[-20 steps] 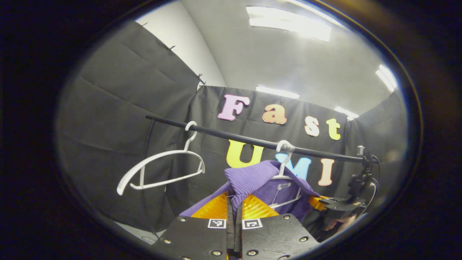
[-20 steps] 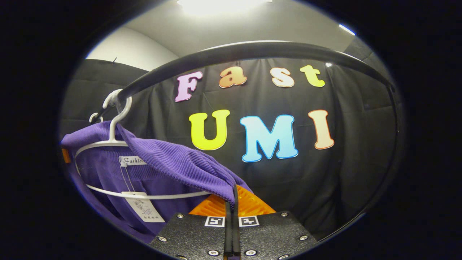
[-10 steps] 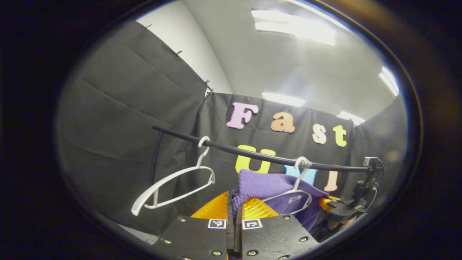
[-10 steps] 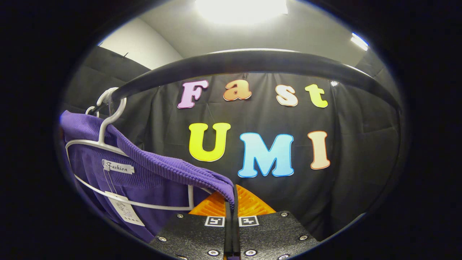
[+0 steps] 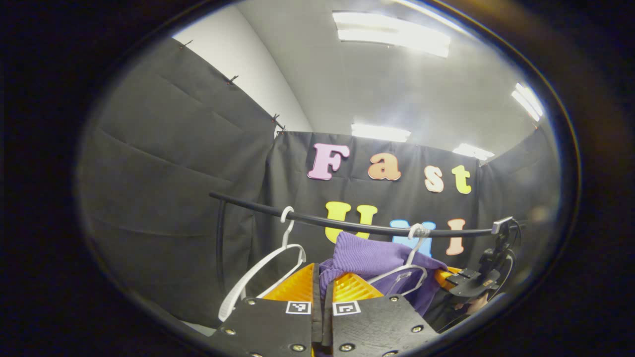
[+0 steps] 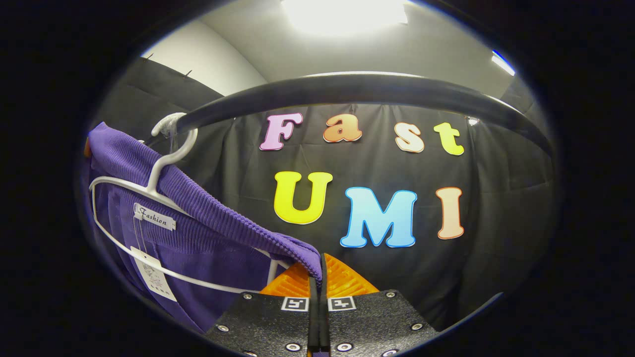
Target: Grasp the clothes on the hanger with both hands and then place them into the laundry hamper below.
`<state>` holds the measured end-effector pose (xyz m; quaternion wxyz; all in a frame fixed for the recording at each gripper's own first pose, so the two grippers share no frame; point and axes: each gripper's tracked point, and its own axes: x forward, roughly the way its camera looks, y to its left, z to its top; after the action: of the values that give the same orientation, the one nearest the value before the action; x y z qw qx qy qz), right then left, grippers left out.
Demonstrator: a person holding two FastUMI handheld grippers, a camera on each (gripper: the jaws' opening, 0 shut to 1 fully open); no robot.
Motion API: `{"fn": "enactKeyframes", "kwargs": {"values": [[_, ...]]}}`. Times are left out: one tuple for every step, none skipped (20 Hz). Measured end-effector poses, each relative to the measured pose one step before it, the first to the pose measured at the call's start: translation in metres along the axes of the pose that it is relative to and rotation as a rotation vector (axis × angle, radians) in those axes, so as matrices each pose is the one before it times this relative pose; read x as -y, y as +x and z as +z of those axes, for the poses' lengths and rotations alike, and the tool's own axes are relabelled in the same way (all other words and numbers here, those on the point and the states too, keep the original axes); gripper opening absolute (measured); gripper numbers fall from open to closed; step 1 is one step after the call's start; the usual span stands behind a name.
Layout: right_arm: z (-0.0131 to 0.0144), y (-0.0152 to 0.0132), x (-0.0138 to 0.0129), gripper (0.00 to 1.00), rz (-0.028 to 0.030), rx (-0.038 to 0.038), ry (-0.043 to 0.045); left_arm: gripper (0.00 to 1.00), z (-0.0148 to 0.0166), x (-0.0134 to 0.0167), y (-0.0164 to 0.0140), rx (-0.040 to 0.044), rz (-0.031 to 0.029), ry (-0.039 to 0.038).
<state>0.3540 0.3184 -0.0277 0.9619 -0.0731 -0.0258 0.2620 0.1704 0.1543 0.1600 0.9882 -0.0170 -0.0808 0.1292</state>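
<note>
While the purple garment hangs half-lifted over its white hanger on the black rail, the main risk, as I judge it, is the ribbed neckline catching on the hanger's shoulders or hook, dragging the hanger along the rail or knocking into the empty hanger beside it; uneven pulling could also tear the fabric free of one grip. The left gripper is closed narrow on a fold of the garment, and the right gripper likewise pinches its edge. No hamper is in sight.
</note>
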Motion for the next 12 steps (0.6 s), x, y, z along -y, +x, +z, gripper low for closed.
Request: {"fn": "enactKeyframes", "kwargs": {"values": [[0.00212,-0.00002,-0.00148,0.0,0.00795,0.00516,-0.00498,0.01,0.00177,-0.00502,-0.0024,-0.00901,-0.00681,0.006],[0.00099,-0.00105,-0.00084,0.0,0.00655,0.00611,-0.0112,0.0,0.00125,-0.00453,-0.00275,-0.00918,-0.00591,0.00918],[0.00032,0.00012,-0.00053,0.0,0.00697,0.00481,-0.01482,0.0,0.00031,-0.00516,-0.00278,-0.00932,-0.00285,0.01685],[0.00037,-0.00112,-0.00004,0.0,0.00075,0.00311,-0.01472,0.01,-0.00162,-0.00458,0.0012,-0.00812,-0.00567,0.02022],[-0.00022,-0.00167,-0.0017,0.0,0.0012,0.00106,-0.00902,0.01,-0.00178,-0.00433,0.00077,-0.00397,-0.00326,0.01964],[0.00001,-0.00058,0.00019,0.0,-0.00053,-0.00198,0.00063,0.01,-0.00161,-0.00144,0.00385,-0.00486,-0.00485,0.02214],[0.00066,-0.0005,0.00074,0.0,0.00279,-0.00289,0.00781,0.01,-0.00506,-0.00243,0.00452,-0.00854,-0.00336,0.0217],[0.0014,-0.00064,0.00071,0.0,-0.0001,-0.00384,0.00808,0.01,-0.00581,-0.00156,0.00277,-0.01057,-0.00885,0.01981],[0.00223,-0.0012,0.00021,0.0,0.00037,-0.00307,0.0048,0.01,-0.00475,-0.00084,0.00224,-0.00834,-0.01491,0.0164],[0.00315,-0.00037,-0.00054,0.0,-0.00381,0.00406,0.0012,0.01,-0.00442,-0.00106,-0.00077,-0.00711,-0.01508,-0.00008],[0.00031,-0.00013,-0.00057,0.0,-0.00351,0.00239,-0.00023,0.01,-0.00641,-0.00136,-0.00056,-0.01315,-0.01427,-0.00443],[-0.00032,0.00041,-0.00105,0.0,0.00068,-0.00185,0.00383,0.01,-0.00686,-0.00361,-0.00019,-0.0086,-0.00837,-0.00055]]}}
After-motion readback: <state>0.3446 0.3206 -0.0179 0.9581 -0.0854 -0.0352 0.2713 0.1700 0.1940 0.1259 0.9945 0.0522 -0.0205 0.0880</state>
